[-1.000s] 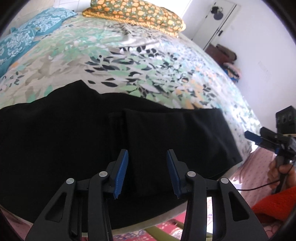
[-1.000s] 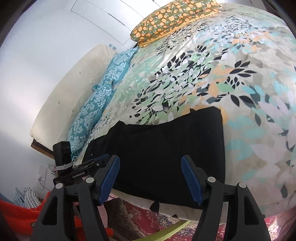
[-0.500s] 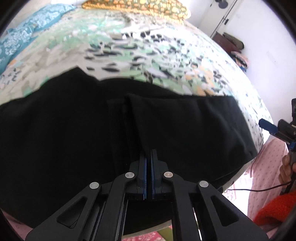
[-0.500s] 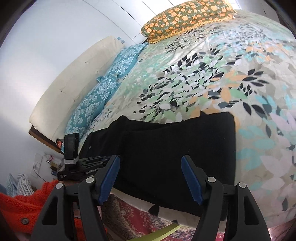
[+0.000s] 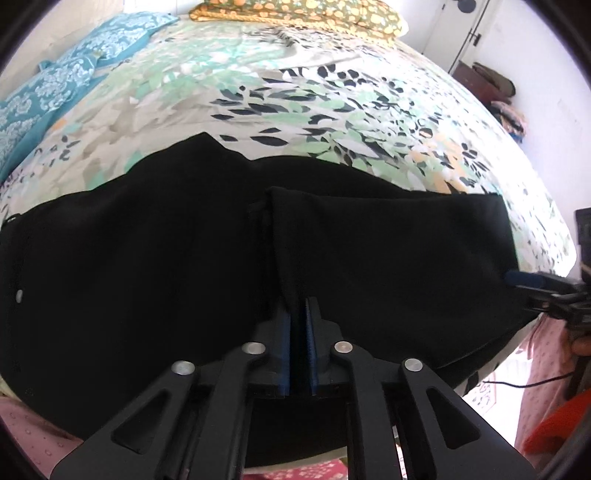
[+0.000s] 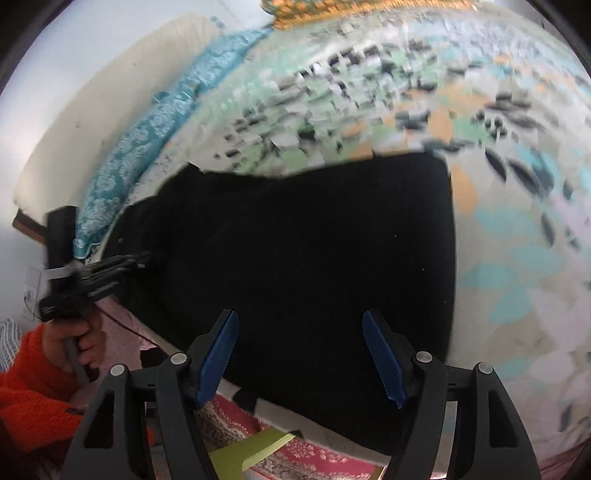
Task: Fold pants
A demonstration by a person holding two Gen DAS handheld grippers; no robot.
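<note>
Black pants lie folded across the near edge of a bed, with one layer's end lying on top at the middle. My left gripper is shut on the near edge of that top layer of the pants. In the right wrist view the pants fill the middle, and my right gripper is open just above their near right part, with nothing between its fingers. The left gripper shows there at the pants' left end. The right gripper shows at the right edge of the left wrist view.
The bed has a leaf-patterned cover. Blue pillows lie at the left and an orange-flowered pillow at the head. A patterned rug is on the floor below the bed edge. A door and a pile of clothes are at far right.
My left gripper went from open to shut on the pants' top layer. My right gripper stayed open and moved in closer over the pants.
</note>
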